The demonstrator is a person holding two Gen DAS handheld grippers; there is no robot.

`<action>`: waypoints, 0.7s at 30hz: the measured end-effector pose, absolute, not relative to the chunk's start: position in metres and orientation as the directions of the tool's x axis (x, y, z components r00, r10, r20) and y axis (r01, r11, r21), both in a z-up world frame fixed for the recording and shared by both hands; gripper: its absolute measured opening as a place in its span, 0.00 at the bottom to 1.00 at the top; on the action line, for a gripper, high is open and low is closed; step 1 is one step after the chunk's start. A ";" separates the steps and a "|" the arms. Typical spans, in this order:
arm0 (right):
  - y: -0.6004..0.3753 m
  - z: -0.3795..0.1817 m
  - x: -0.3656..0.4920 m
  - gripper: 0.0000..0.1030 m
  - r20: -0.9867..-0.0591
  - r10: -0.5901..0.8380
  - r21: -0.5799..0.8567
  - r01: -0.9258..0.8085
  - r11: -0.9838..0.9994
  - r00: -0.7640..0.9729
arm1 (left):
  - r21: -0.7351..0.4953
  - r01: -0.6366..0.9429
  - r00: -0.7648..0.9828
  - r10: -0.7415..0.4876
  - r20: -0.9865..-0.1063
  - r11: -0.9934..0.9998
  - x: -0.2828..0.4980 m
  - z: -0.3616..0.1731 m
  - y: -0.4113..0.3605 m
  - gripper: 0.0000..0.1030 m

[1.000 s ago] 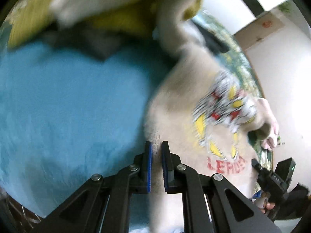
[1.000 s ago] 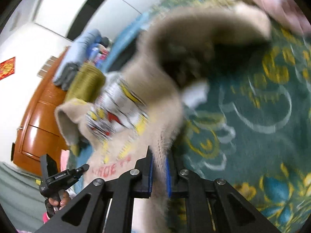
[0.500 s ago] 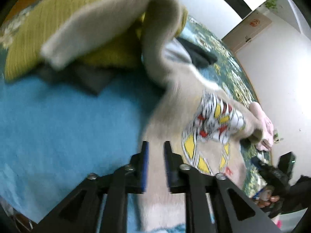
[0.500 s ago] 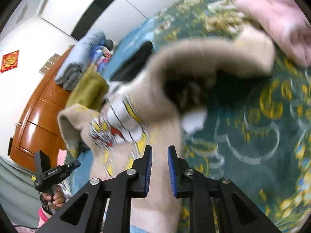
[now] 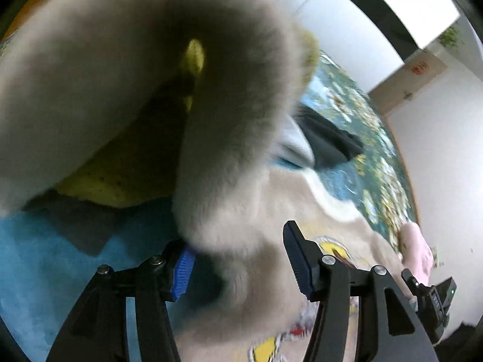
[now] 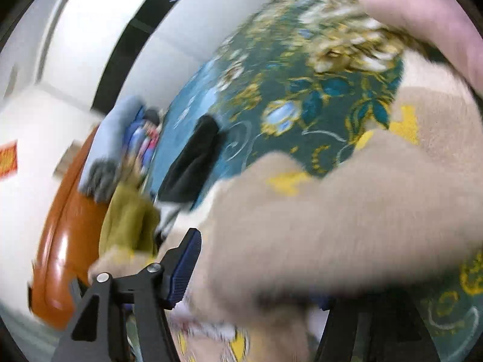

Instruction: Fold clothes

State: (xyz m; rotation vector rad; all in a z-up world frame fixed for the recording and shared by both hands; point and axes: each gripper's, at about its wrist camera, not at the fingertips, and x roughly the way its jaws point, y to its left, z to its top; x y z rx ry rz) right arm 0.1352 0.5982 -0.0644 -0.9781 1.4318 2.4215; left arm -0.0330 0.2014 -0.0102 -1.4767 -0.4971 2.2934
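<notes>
A beige fuzzy sweater with a yellow, red and white print fills both views. In the left wrist view its sleeve droops between the jaws of my left gripper, which stands wide open and grips nothing. In the right wrist view the sweater lies blurred over my right gripper. That gripper is wide open too; its right finger is mostly hidden under the cloth. The other hand-held gripper shows at the lower right of the left wrist view.
A blue blanket lies at the left and an olive-yellow garment behind it. A green floral bedspread carries a black garment, a pink garment and stacked clothes. An orange wooden cabinet stands left.
Both grippers have opened wide and let go of the sweater's hem. The sweater has flopped forward over the fingers and both views now sit much closer to it.
</notes>
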 end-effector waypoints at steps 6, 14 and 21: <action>0.598 -0.065 0.117 0.15 -0.580 -0.221 0.744 -0.400 -0.536 -0.784 | -0.470 -0.120 -0.430 0.473 -0.769 -0.874 -0.037 -0.012 0.200 0.18; 0.589 -0.061 0.131 0.13 -0.536 -0.173 0.697 -0.318 -0.643 -0.826 | -0.508 -0.182 -0.527 0.520 -0.672 -0.842 -0.022 -0.007 0.184 0.13; 0.594 -0.077 0.146 0.70 -0.595 -0.195 0.699 -0.383 -0.604 -0.780 | -0.522 -0.117 -0.470 0.510 -0.720 -0.845 -0.026 -0.024 0.181 0.17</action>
